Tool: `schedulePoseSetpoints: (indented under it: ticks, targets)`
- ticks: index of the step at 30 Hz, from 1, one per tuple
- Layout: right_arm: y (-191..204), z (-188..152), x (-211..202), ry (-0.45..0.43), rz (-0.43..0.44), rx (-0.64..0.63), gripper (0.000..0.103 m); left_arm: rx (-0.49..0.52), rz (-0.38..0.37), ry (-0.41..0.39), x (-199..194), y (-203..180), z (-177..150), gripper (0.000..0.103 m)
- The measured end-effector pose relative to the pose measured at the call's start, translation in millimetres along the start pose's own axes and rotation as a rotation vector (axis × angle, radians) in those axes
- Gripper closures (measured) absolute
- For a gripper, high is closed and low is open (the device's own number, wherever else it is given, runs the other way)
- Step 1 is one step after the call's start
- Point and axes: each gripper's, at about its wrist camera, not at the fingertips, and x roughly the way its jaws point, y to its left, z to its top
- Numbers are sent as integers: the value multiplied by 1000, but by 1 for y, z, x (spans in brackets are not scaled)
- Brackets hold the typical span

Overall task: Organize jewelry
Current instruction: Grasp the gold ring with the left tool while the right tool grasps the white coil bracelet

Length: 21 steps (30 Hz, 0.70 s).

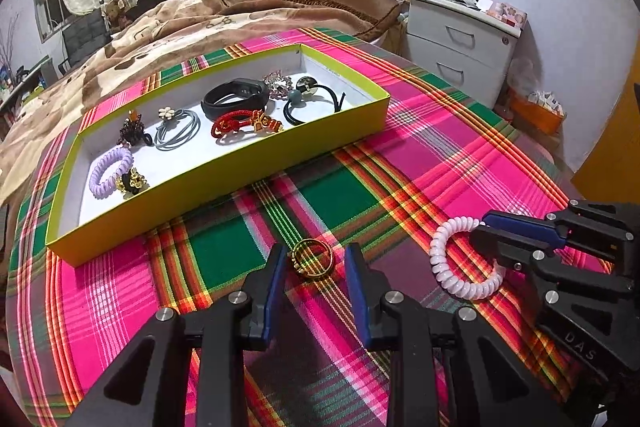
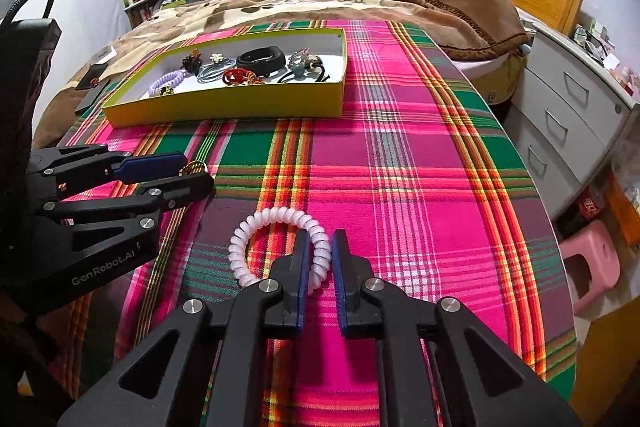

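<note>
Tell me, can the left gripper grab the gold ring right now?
Probably yes. The gold ring lies on the plaid cloth between the open left gripper fingers, with nothing covering it. The right gripper is off to the side at the white coil hair tie.

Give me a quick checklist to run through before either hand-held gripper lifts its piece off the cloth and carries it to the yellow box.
1. Left hand-held gripper straddles the gold ring: ok, jaws open, ring between the tips.
2. Left pads touching the ring: not ok, a gap shows on both sides.
3. Right hand-held gripper on the white spiral hair tie: ok, one side of the coil sits between the jaws.
4. Firm right grip: cannot tell, pads nearly at the coil.
5. Yellow box has room: ok, bare floor at its near end.
6. The two hand-held grippers apart: ok, no contact visible.
</note>
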Motion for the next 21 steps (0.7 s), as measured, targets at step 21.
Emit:
schedulePoseSetpoints:
  ticks: [21]
  targets:
    - [0, 0, -16, -38, 14, 37, 93, -57, -45, -62, -32, 10, -22, 81]
